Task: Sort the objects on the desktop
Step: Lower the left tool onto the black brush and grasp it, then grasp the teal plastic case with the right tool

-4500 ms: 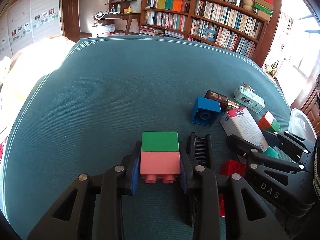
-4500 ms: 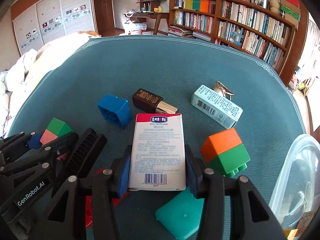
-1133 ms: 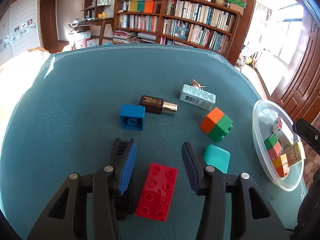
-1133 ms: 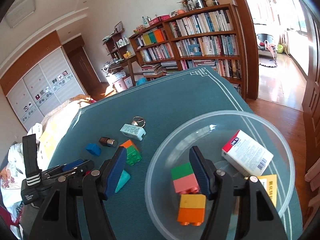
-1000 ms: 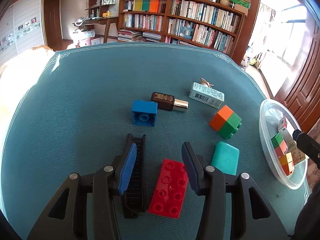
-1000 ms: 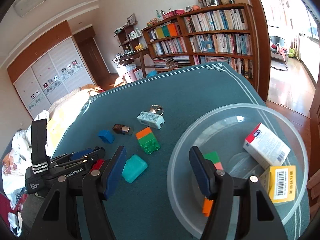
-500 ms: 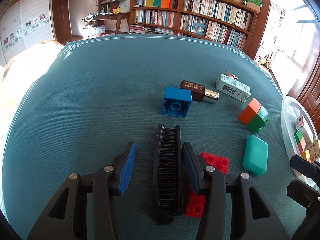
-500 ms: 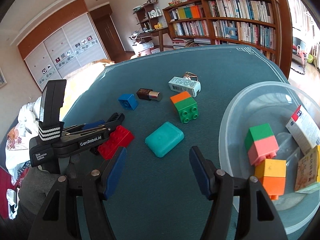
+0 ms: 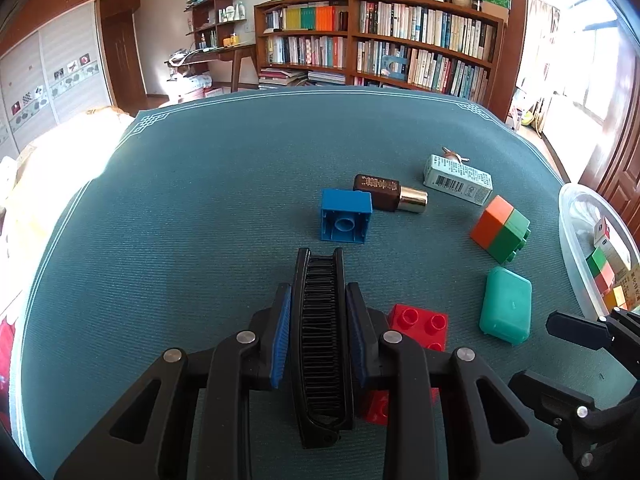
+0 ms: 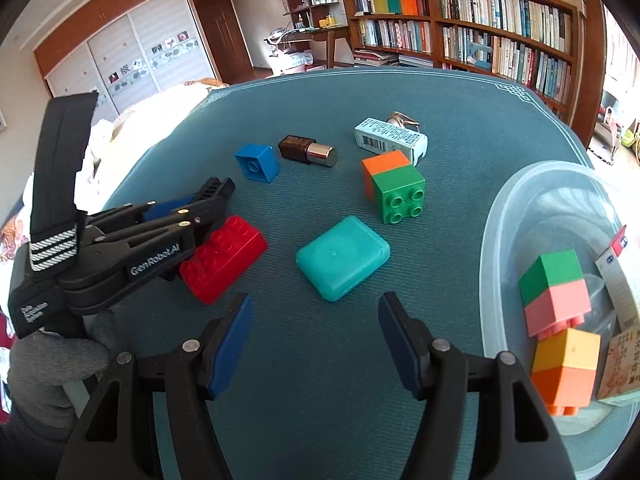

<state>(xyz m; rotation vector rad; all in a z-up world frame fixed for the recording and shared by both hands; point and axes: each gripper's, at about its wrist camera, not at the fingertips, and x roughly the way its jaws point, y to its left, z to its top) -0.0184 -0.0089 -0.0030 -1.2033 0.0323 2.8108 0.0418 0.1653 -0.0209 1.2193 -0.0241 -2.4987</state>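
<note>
While the teal tabletop point(image 9: 200, 208) carries the clutter, the clear bowl point(image 10: 504, 216) sits at its right edge. The left gripper point(image 9: 319, 322), jaws just closed, clamps the black comb point(image 9: 320, 344) near the front edge. The right gripper point(image 10: 314, 340) hangs half open, empty, before the teal case point(image 10: 342, 258).

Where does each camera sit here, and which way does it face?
Left wrist: on the left tongs, looking down across the teal table; they clamp the black comb.
Right wrist: on the open right tongs, facing the teal plastic case; a grey-gloved hand shows.
Shared: red toy brick, clear plastic bowl.
</note>
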